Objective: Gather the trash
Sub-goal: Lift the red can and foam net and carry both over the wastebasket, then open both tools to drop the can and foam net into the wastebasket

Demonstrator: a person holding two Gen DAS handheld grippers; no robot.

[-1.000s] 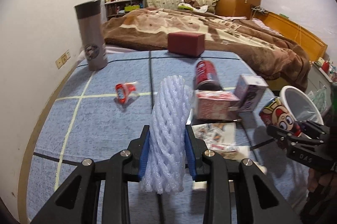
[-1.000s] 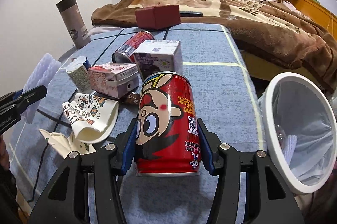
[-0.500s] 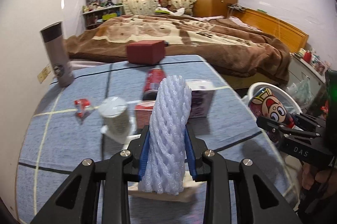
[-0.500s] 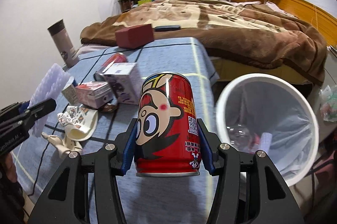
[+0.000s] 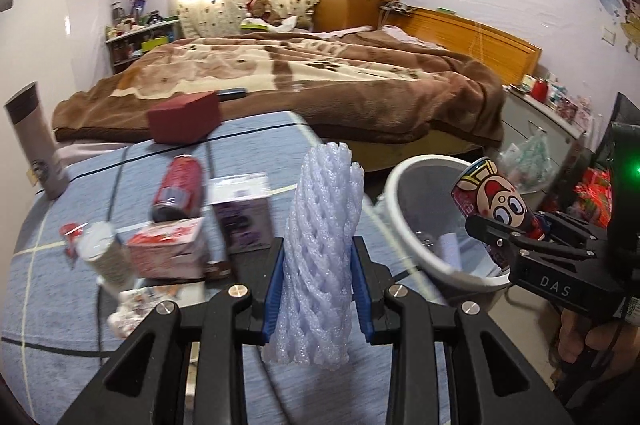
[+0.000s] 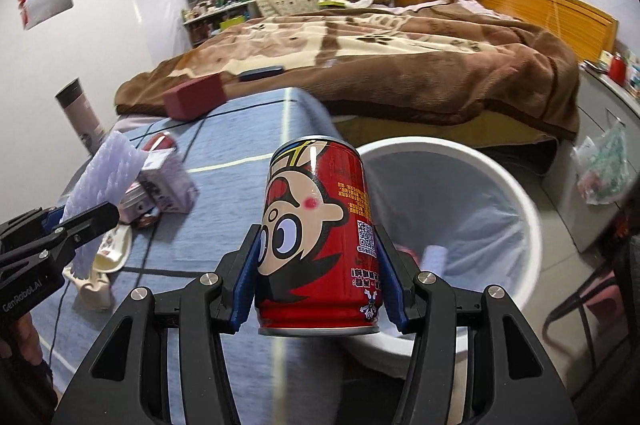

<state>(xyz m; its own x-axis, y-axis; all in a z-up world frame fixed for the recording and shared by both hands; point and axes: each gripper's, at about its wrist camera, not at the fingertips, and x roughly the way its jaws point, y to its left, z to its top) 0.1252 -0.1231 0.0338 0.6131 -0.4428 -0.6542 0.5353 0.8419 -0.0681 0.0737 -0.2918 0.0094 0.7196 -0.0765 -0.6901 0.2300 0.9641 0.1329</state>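
"DAS" on right gripper [image 5: 486, 233] housing

Left claw [image 5: 318, 289] and right claw [image 6: 318, 289]: black frames, blue pads, silver screws behind each; right body marked "DAS", green light lit.

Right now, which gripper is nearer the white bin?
Right. The right gripper, shut on the red cartoon can, is at the white bin's near rim. The left gripper, shut on the foam net sleeve, is over the table beside it.
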